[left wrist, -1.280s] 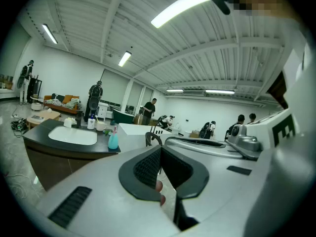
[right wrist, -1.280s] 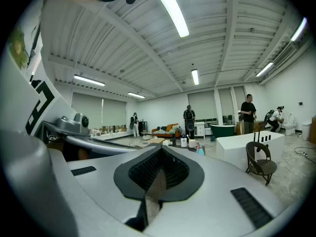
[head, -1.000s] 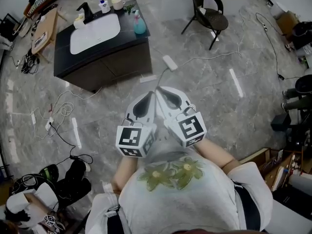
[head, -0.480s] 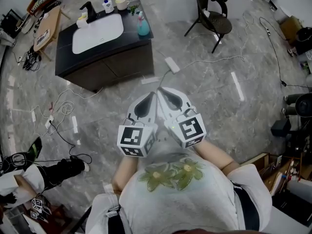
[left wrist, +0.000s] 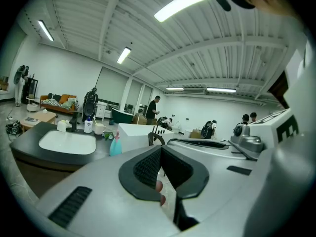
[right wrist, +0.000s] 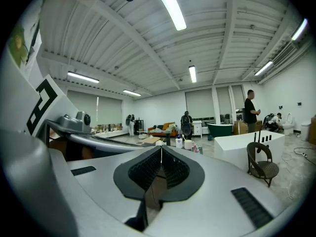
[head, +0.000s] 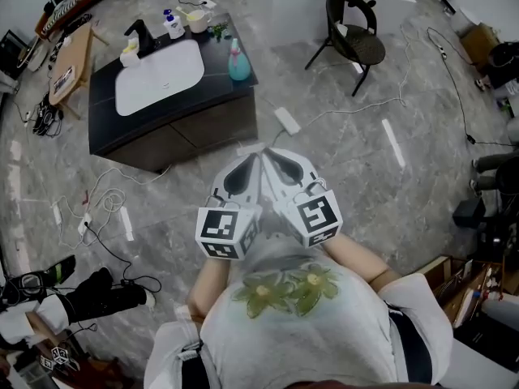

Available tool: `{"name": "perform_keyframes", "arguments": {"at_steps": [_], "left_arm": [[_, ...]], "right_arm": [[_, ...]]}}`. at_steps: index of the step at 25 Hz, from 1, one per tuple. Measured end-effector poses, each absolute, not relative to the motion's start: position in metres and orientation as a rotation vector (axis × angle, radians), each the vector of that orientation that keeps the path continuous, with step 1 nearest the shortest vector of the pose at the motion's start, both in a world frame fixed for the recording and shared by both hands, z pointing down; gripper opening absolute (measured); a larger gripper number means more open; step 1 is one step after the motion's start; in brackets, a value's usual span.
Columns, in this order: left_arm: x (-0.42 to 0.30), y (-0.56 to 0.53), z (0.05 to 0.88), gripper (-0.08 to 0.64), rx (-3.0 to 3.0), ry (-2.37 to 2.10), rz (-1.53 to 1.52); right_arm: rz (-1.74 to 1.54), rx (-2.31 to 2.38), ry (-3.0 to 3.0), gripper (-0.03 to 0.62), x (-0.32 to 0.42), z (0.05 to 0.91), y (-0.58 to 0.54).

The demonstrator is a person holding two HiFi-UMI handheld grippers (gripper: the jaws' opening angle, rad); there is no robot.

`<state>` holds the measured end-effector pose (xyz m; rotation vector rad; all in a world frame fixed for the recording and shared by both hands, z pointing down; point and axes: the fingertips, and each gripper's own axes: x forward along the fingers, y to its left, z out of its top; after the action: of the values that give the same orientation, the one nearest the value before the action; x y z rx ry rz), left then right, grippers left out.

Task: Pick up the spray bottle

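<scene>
A teal spray bottle point(head: 237, 61) with a pink nozzle stands upright at the right end of a dark vanity counter point(head: 231, 83), beside its white sink. The left gripper view shows the spray bottle point(left wrist: 115, 145) far off, left of the jaws. My left gripper point(head: 253, 157) and right gripper point(head: 270, 152) are held side by side in front of my chest, above the floor and short of the counter. Both point toward it. In the gripper views the left gripper point(left wrist: 161, 148) and right gripper point(right wrist: 161, 148) are shut with nothing between their pads.
On the counter stand a black faucet point(head: 140, 31), a soap bottle point(head: 172, 24) and a cup point(head: 196, 20). A power strip point(head: 286, 121) and cables lie on the floor ahead. A black chair point(head: 353, 27) stands at the upper right. Someone's legs point(head: 97, 295) lie at lower left.
The vanity counter and spray bottle have come somewhat nearer in the head view. Both grippers stay shut and side by side. The legs at lower left have shifted.
</scene>
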<state>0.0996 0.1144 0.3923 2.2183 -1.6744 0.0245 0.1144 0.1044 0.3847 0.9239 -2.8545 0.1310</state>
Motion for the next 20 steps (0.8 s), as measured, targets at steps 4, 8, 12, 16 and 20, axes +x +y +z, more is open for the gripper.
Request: {"name": "perform_keyframes", "arguments": {"at_steps": [4, 8, 12, 16, 20], "left_arm": [[0.077, 0.078, 0.387, 0.006, 2.247, -1.647, 0.024], [0.061, 0.050, 0.386, 0.006, 2.268, -1.610, 0.030], [0.044, 0.028, 0.389, 0.006, 2.282, -1.587, 0.040], [0.030, 0.011, 0.392, 0.006, 2.286, -1.571, 0.040], [0.018, -0.005, 0.393, 0.006, 2.292, -1.561, 0.045]], "right_arm": [[0.124, 0.957, -2.848, 0.023, 0.091, 0.378, 0.067], [0.124, 1.005, -2.833, 0.023, 0.074, 0.376, 0.035], [0.113, 1.026, -2.814, 0.023, 0.056, 0.378, 0.012], [0.108, 1.040, -2.799, 0.023, 0.042, 0.381, -0.005], [0.094, 1.057, -2.789, 0.023, 0.031, 0.380, -0.022]]}}
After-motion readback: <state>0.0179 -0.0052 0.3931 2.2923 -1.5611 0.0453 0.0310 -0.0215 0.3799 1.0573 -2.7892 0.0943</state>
